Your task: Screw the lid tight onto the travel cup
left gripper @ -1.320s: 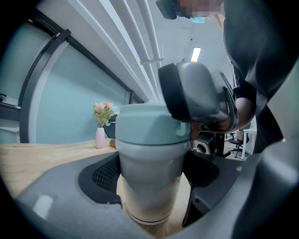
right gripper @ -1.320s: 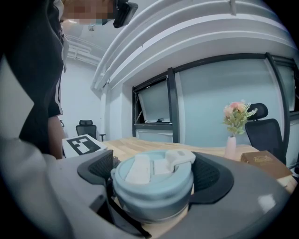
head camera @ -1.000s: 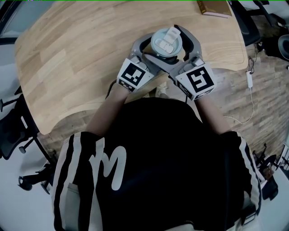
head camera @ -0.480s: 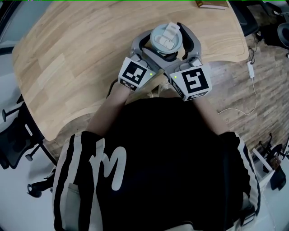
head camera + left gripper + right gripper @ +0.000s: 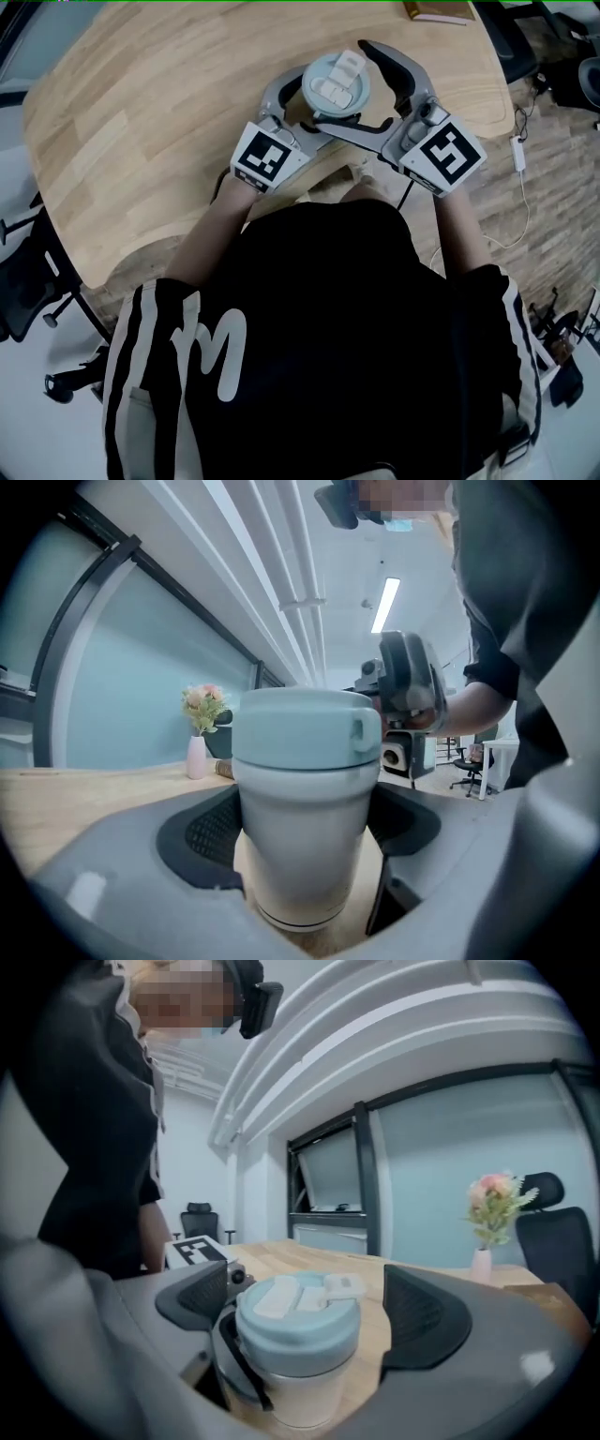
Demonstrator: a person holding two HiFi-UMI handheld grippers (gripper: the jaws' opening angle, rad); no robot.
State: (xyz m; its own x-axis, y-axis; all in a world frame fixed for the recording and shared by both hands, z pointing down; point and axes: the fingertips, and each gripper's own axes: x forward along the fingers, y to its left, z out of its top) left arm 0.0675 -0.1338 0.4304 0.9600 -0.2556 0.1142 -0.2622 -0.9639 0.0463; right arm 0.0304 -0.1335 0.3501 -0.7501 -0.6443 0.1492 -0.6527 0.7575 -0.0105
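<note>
Swung out since a moment ago, the right gripper (image 5: 309, 1312) sits at four o'clock of the one travel cup (image 5: 300, 855), jaws spread clear of its round pale-blue lid (image 5: 337, 82). The left gripper (image 5: 305, 827) (at seven o'clock) clamps the smooth white body. Both stand on the wooden table (image 5: 159, 112), and one vase (image 5: 196, 758) stands behind.

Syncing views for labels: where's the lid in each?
Head view: lid top centre.
Left gripper view: centre, on the cup.
Right gripper view: lower centre.
Shared landmark: vase, in both gripper views only.
</note>
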